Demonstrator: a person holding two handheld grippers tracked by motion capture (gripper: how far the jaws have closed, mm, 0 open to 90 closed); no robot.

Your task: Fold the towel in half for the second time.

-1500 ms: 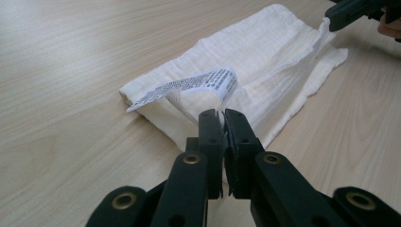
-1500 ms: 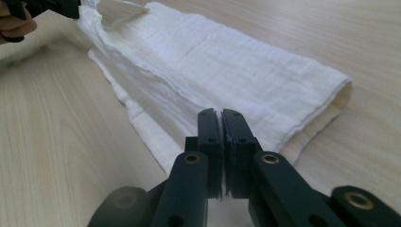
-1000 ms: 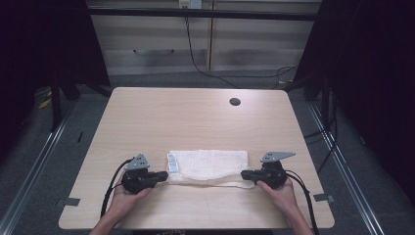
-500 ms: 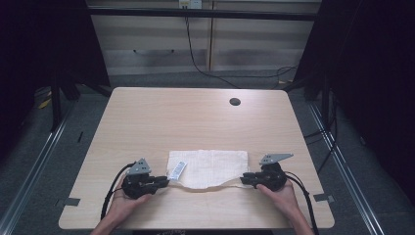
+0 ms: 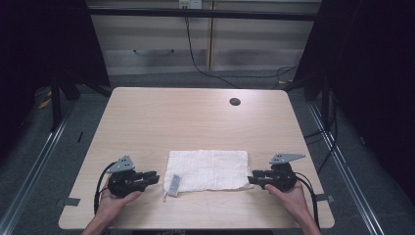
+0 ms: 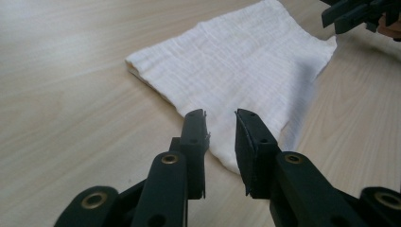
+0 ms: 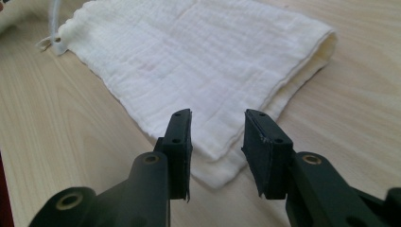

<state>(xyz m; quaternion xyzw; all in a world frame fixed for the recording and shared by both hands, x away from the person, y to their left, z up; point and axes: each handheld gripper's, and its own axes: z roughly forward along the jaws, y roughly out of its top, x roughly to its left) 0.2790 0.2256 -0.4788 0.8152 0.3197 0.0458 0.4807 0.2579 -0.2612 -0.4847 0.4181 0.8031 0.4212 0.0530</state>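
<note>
Now both ends of the white cloth (image 5: 208, 170) are let go: a second ago each hand-held gripper was pinched on an end and the cloth bowed between them; it now lies folded flat on the near part of the surface (image 5: 186, 122), its label (image 5: 174, 184) at the left end. The left hand-held gripper (image 5: 155, 177) has just been opening and has backed off, jaws slightly apart with nothing between them. The right hand-held gripper (image 5: 250, 179) has opened wider, empty, at the cloth's right edge. That fold looks done; a fresh grasp would come next
</note>
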